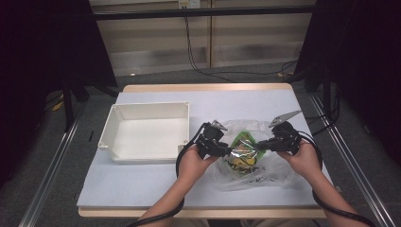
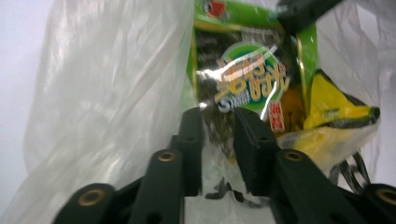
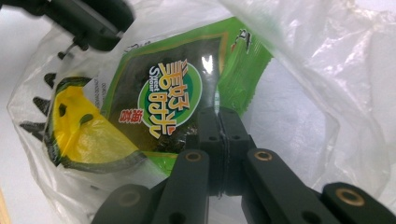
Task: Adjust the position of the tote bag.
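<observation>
Inside, glossy green snack packet (image 3: 187, 88)

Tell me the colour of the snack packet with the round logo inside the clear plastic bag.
Green with a dark centre panel: the snack packet shows best in the right gripper view, inside the clear plastic bag.

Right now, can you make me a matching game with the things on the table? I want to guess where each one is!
Things:
1. white bin
2. green snack packet
3. yellow packet
4. right gripper

Descriptions:
A. pinched shut on the plastic bag's edge
B. open-topped, left of the bag
C. inside the clear plastic bag, with a round logo
D. inside the bag, with a dark border

Pairs: 1-B, 2-C, 3-D, 4-A
</observation>
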